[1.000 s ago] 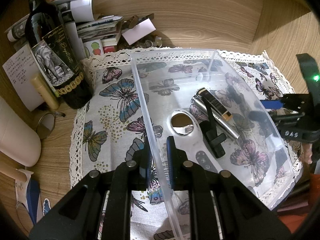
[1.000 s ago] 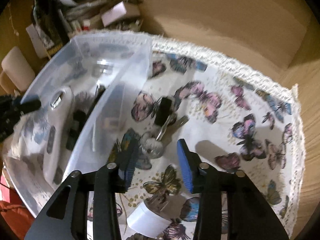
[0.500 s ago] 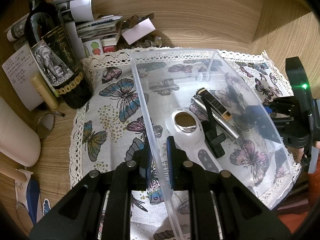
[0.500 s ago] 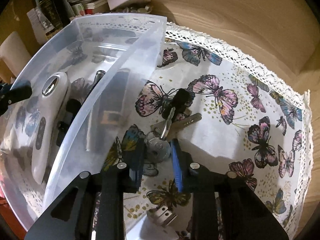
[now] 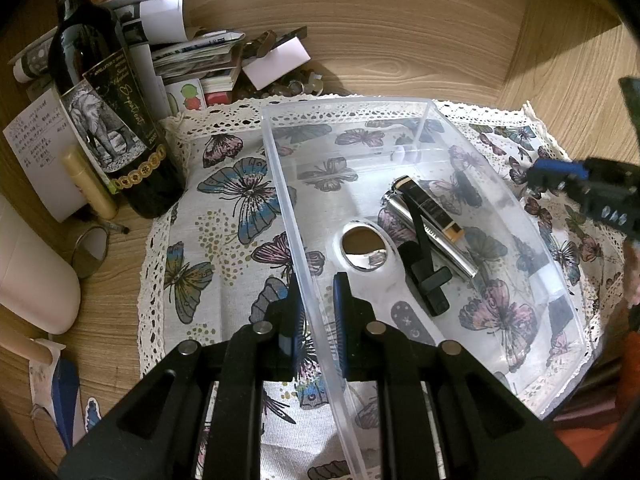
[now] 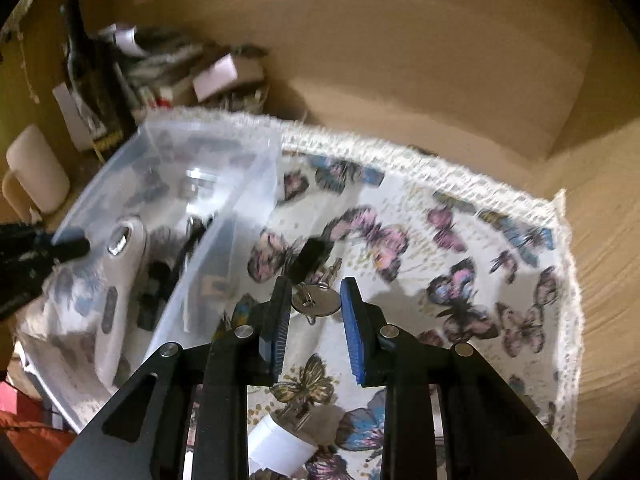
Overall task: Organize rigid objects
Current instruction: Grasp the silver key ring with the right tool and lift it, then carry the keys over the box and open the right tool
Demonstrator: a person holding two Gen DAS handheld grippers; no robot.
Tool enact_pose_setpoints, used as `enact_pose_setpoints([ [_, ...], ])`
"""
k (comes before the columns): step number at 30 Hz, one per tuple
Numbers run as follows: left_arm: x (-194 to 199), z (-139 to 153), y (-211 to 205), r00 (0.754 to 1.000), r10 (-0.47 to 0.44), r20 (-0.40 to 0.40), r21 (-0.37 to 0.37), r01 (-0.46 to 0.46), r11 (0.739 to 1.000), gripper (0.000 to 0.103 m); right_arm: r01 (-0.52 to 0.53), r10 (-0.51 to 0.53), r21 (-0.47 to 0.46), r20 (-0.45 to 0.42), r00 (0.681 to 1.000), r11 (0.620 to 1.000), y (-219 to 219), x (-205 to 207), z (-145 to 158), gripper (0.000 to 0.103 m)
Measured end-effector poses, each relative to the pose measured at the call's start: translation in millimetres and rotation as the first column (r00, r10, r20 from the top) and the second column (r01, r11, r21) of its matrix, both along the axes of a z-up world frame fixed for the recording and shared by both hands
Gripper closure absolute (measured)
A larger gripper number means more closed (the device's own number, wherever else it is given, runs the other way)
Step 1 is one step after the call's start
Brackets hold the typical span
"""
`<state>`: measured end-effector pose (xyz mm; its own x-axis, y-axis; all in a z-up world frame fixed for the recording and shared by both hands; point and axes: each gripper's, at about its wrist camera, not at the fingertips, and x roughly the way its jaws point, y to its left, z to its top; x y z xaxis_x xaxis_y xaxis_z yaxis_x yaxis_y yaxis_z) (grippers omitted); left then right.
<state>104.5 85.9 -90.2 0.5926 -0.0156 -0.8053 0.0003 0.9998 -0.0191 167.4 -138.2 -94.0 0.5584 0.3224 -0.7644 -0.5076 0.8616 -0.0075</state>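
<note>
1. Left gripper (image 5: 316, 312): fingers clamped on the near side wall of the clear plastic bin (image 5: 420, 104), lower centre of the left wrist view.
2. Bin sits on the butterfly cloth (image 5: 224, 208) over the wooden surface (image 5: 400, 28). Inside: white handheld device (image 5: 372, 268), black clip-like tool (image 5: 424, 264), silver and black tube (image 5: 432, 224).
3. Right gripper (image 6: 314, 304): fingers closed on the round head of a key (image 6: 316, 300), centre of the right wrist view; black fob (image 6: 310, 256) hangs beyond it. View blurred.
4. White plug (image 6: 280, 446) lies on the cloth, bottom centre.
5. Wine bottle (image 5: 108, 120) stands upper left, beside papers.
</note>
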Motion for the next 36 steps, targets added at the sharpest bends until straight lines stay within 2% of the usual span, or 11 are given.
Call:
enact_pose_setpoints([
  [9, 0, 0, 0, 1.000, 0.000, 0.000, 0.001, 0.000, 1.000, 0.089, -0.008, 0.002, 0.043, 0.120, 0.993, 0.999, 3, -10, 43, 0.080],
  [19, 0, 1, 0, 1.000, 0.002, -0.001, -0.006, -0.002, 1.000, 0.089, -0.120, 0.099, 0.089, 0.210, 0.973, 0.989, 29, -31, 77, 0.080],
  [26, 2, 2, 4, 1.000, 0.003, -0.005, -0.019, -0.003, 1.000, 0.089, -0.214, 0.196, 0.088, 0.183, 0.963, 0.973, 59, -40, 67, 0.080],
  [31, 4, 2, 5, 1.000, 0.003, -0.007, -0.021, -0.003, 1.000, 0.089, -0.266, 0.257, 0.076, 0.108, 0.960, 0.961, 84, -38, 41, 0.080],
  [36, 4, 1, 5, 1.000, 0.004, -0.006, -0.024, -0.004, 1.000, 0.089, -0.268, 0.266, 0.048, 0.039, 0.963, 0.962, 96, -30, 17, 0.080],
])
